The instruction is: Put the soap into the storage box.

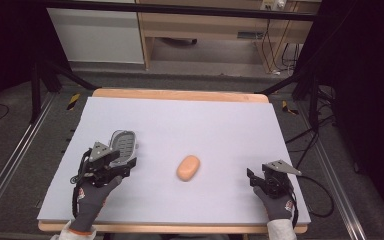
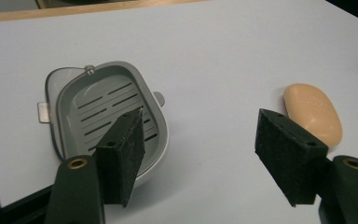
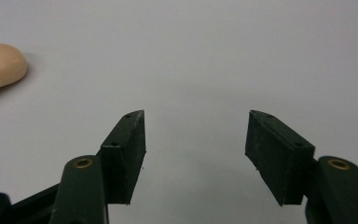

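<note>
An orange oval soap bar (image 1: 188,168) lies near the middle of the white table top (image 1: 190,125). A grey slotted soap dish (image 1: 123,143) sits to its left. My left gripper (image 1: 125,165) hovers just in front of the dish, open, with nothing between its jaws. In the left gripper view the dish (image 2: 105,112) lies partly behind the left jaw and the soap (image 2: 313,112) beyond the right jaw. My right gripper (image 1: 255,179) is at the table's right front, open and empty. The soap (image 3: 0,66) shows at the left edge of the right gripper view.
The table's wooden far edge (image 1: 180,94) borders a floor with black frame legs and cables (image 1: 300,135). Gloved hands (image 1: 92,200) hold both grippers near the front edge. Bare white surface lies between the soap and the right gripper.
</note>
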Available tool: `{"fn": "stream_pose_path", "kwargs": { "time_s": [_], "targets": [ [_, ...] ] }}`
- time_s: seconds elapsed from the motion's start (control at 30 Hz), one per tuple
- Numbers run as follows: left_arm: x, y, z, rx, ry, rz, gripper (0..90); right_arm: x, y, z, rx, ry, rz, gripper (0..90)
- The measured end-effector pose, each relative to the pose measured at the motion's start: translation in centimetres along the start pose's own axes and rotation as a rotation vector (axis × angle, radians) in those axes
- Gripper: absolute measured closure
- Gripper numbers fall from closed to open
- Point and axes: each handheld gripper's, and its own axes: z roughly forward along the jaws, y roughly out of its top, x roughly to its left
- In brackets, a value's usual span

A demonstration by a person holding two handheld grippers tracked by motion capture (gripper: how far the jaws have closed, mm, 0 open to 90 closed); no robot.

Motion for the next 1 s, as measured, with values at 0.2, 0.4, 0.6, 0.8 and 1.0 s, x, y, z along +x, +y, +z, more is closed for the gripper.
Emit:
{"fn": "stream_pose_path", "kwargs": {
  "time_s": [0.2, 0.4, 0.6, 0.8, 1.0],
  "targets": [
    [-1.1, 0.8, 0.8, 0.005, -0.018, 0.018, 31.9, 0.1, 0.0, 0.0, 0.002, 0.001, 0.000, 38.0],
    [-2.0, 1.3, 1.6, 0.006, -0.036, 0.022, 31.5, 0.1, 0.1, -0.1, -0.002, 0.003, 0.005, 38.7],
    [-3.1, 1.7, 2.5, 0.015, -0.051, 0.039, 31.0, 0.2, 0.1, -0.1, -0.001, 0.003, 0.001, 38.9],
    [-3.9, 2.0, 3.2, 0.027, -0.060, 0.056, 30.3, 0.3, 0.2, -0.1, -0.005, -0.003, -0.010, 39.0],
    [-4.7, 2.2, 4.0, 0.039, -0.068, 0.068, 29.7, 0.4, 0.2, -0.1, -0.007, -0.001, -0.013, 39.0]
  ]
}}
